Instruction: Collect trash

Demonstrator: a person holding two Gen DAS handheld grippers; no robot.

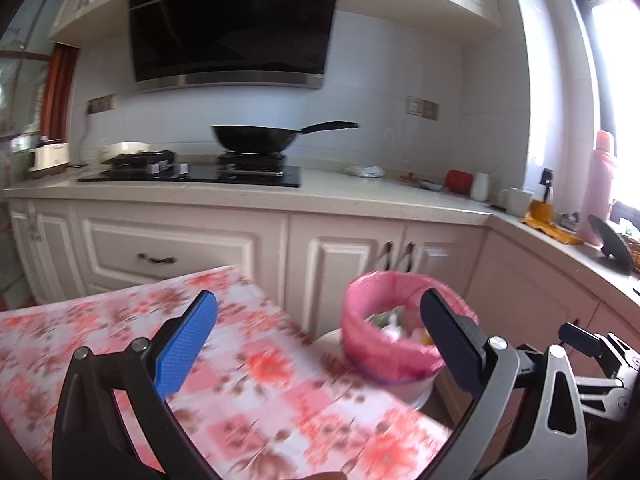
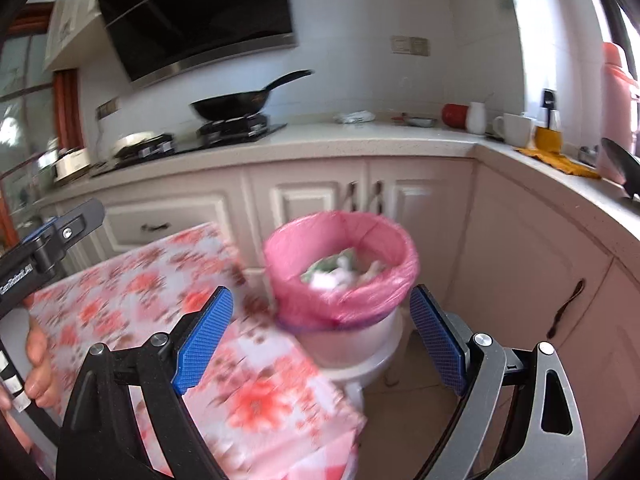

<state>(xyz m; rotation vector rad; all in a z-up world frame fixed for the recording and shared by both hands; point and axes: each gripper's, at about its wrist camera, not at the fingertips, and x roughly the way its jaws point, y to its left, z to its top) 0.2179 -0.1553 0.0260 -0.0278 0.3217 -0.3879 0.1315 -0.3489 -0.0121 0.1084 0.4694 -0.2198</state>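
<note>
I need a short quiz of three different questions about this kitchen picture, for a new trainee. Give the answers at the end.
1. True or false: both tools, left tool and right tool, are open and hold nothing.
2. What colour is the bag lining the bin? A) black B) pink C) green
3. Fill in: on the stove stands a black ____.

Key: 1 true; 2 B; 3 pan.
</note>
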